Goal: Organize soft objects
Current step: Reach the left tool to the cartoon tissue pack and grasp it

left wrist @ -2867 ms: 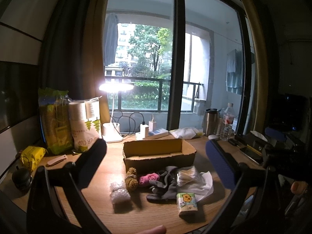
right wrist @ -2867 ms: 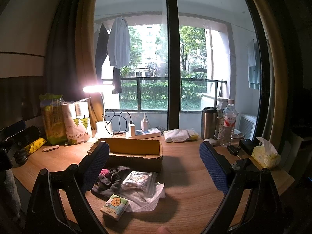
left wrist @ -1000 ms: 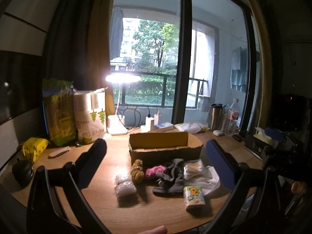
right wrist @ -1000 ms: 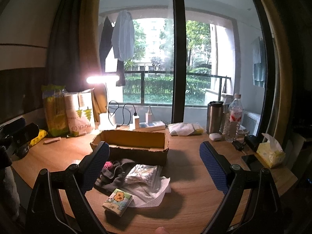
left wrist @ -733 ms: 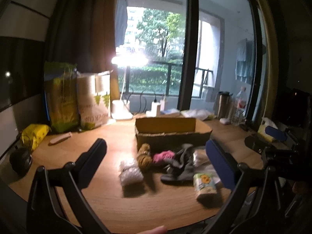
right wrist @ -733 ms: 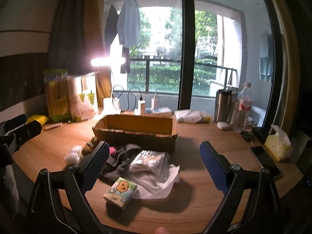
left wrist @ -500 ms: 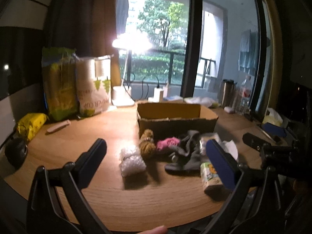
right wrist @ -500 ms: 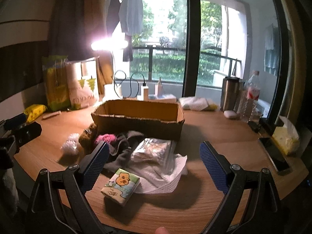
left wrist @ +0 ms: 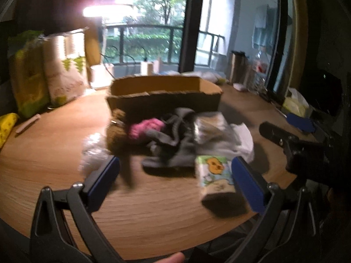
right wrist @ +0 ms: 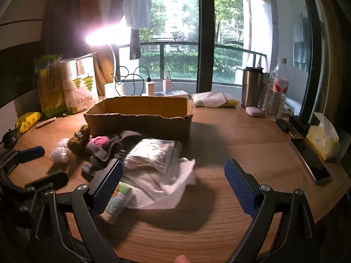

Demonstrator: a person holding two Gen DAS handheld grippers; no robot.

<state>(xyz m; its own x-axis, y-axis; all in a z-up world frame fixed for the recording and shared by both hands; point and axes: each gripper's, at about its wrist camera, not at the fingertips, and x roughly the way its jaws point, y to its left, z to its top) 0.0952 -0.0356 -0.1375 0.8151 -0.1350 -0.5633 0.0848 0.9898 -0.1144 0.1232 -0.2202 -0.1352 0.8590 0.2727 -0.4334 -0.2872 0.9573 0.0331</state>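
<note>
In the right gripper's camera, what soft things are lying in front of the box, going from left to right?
Bubble wrap ball → brown fuzzy toy → pink fluffy thing → grey cloth → clear bag

wooden table [right wrist: 219,230] carries cardboard box [right wrist: 140,120] and tissue pack [left wrist: 214,173].

Wood, card and cloth
The table [right wrist: 219,230] is smooth wood, the box [right wrist: 140,122] rough brown card, the sock [right wrist: 105,151] soft grey cloth.
</note>
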